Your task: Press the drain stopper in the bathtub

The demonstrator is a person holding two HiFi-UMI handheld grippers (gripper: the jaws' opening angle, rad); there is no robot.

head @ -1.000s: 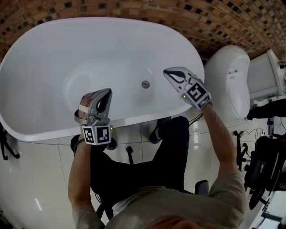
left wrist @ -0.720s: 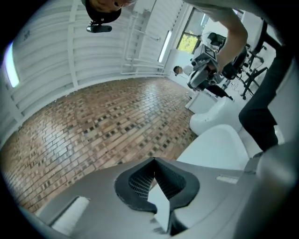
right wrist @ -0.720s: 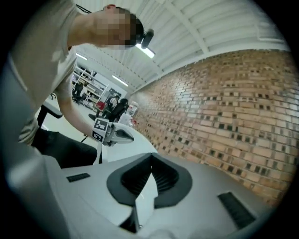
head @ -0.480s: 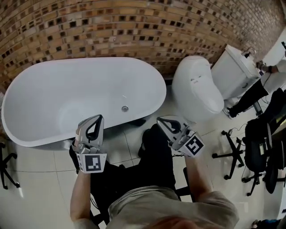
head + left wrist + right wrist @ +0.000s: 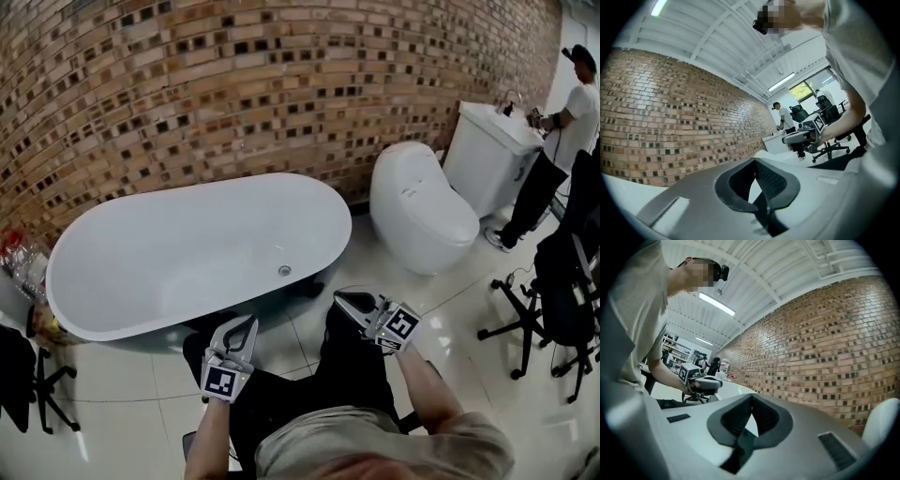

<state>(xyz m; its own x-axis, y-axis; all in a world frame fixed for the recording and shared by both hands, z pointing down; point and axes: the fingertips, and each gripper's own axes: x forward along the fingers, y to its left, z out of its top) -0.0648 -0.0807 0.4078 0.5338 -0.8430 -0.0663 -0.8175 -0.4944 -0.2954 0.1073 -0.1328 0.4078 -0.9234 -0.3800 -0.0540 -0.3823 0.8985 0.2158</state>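
Drain stopper [image 5: 284,270] is your target, but start near: your left gripper [image 5: 244,328] and right gripper [image 5: 349,302] hang just outside the bathtub [image 5: 169,253], off its near side. Both have their jaws closed together on nothing. Inside the bathtub, the stopper sits on the floor toward the right end. It looks small, rigid and smooth, so don't grasp it. Push straight down on its centre with closed tips, and expect them to slip.
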